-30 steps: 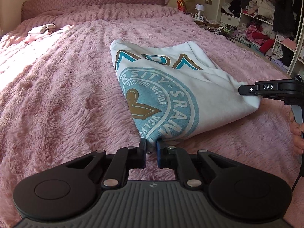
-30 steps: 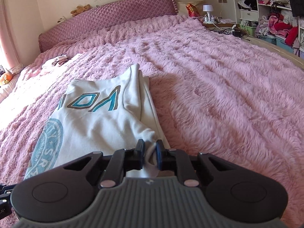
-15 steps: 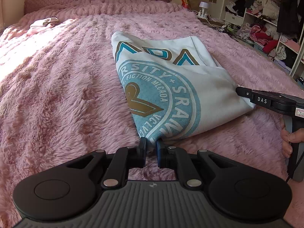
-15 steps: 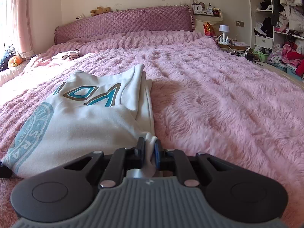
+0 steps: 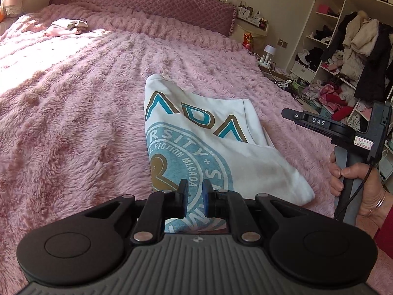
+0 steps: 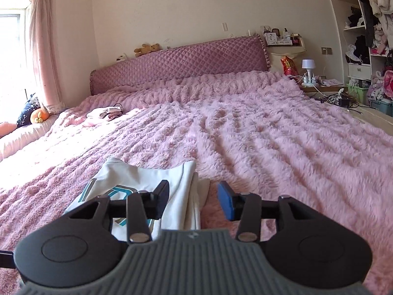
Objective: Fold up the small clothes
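Note:
A white T-shirt (image 5: 245, 159) with a teal and gold round print lies folded on the pink fluffy bedspread (image 5: 73, 98). My left gripper (image 5: 195, 198) is shut on its near edge, and printed fabric shows in the narrow gap between the pads. My right gripper (image 6: 194, 196) has its jaws opening, and nothing is pressed between them. The T-shirt's (image 6: 181, 184) folded side lies below and to the left of that gripper. In the left wrist view the right gripper (image 5: 286, 113) hovers clear of the shirt's right corner, held by a hand (image 5: 353, 179).
A small heap of pale clothes (image 6: 105, 114) lies far up the bed on the left. The quilted headboard (image 6: 184, 59) closes the far end. A nightstand with a lamp (image 6: 308, 66) and open shelves full of clothes (image 5: 343, 49) stand to the right.
The right gripper has let go of the shirt's corner, opened, and pulled up and away to the right. The corner now lies on the bedspread. The left gripper rose a little, still gripping.

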A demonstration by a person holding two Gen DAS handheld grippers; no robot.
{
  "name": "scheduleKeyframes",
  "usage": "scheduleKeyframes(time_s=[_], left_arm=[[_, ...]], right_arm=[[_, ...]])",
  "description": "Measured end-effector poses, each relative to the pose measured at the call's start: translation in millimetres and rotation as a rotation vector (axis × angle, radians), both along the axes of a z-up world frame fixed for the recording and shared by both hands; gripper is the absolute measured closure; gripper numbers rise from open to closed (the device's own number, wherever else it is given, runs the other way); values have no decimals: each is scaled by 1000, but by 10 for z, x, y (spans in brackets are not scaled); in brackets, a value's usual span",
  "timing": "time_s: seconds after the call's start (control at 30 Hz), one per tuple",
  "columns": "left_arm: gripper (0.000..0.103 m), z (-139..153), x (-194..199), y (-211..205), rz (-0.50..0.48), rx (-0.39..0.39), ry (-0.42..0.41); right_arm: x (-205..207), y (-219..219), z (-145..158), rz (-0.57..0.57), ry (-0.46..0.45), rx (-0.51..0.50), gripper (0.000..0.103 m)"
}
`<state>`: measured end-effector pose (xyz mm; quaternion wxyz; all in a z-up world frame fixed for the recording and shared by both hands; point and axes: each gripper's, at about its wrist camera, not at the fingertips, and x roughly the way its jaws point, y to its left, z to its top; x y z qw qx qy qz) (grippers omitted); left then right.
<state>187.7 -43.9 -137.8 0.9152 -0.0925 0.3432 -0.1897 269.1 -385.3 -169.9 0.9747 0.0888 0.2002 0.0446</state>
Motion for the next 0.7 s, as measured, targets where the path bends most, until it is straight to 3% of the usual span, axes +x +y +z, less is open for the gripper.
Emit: scheduleKeyframes(time_s=[0.13, 0.27, 0.3, 0.33, 0.37, 0.57, 0.7], left_arm=[[91, -141, 106, -44, 1, 4, 42], [90, -233, 87, -35, 4, -2, 58], [89, -243, 88, -32, 5, -1, 60], [87, -252, 92, -28, 5, -2, 63], [85, -262, 96, -27, 4, -4, 65], [84, -302, 96, -64, 3, 2, 53], [84, -347, 109, -132, -2, 40, 49]], right_arm=[[673, 58, -54, 36, 64, -11, 62], [1057, 121, -194, 61, 124, -25, 62], [1120, 139, -231, 64, 137, -34, 67], [1177, 159, -277, 65, 150, -41, 80], [1217, 169, -307, 69, 157, -39, 101], [1276, 217, -245, 38, 76, -92, 102], [1497, 172, -459, 17, 143, -130, 103]])
